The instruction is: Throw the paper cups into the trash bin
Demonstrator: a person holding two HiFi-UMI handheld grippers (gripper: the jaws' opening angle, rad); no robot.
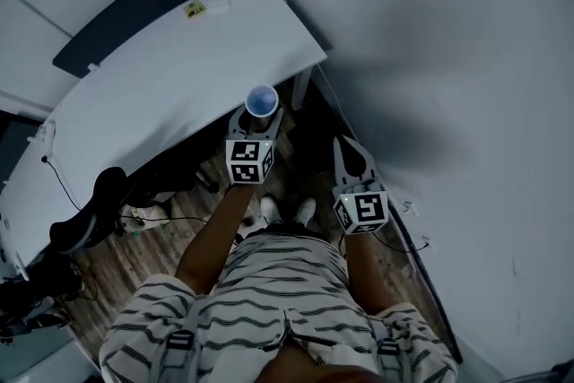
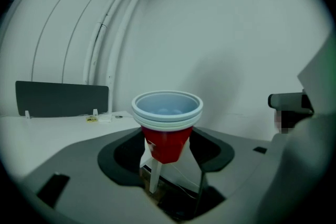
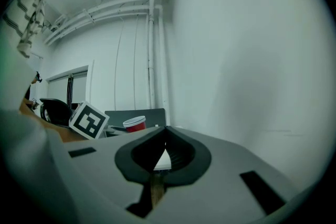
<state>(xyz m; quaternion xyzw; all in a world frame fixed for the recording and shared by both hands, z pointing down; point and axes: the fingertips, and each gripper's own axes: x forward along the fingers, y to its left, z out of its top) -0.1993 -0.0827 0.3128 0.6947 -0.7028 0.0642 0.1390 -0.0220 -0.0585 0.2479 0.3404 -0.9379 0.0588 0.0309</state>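
A stack of red paper cups with white rims [image 2: 167,123] stands upright between the jaws of my left gripper [image 2: 167,147], which is shut on its lower part. In the head view the cups [image 1: 261,100] show their open top, held by the left gripper [image 1: 259,117] just off the corner of the white desk [image 1: 170,76]. My right gripper [image 1: 346,153] hangs to the right, shut with nothing in it; its tips meet in its own view [image 3: 165,134]. The cups [image 3: 135,124] also show there at the left. No trash bin is in view.
A dark partition panel [image 1: 134,9] runs along the desk's far edge. A black office chair [image 1: 90,215] and cables lie on the wooden floor [image 1: 161,238] under the desk. A white wall [image 1: 448,85] rises on the right. The person's feet [image 1: 287,211] are below the grippers.
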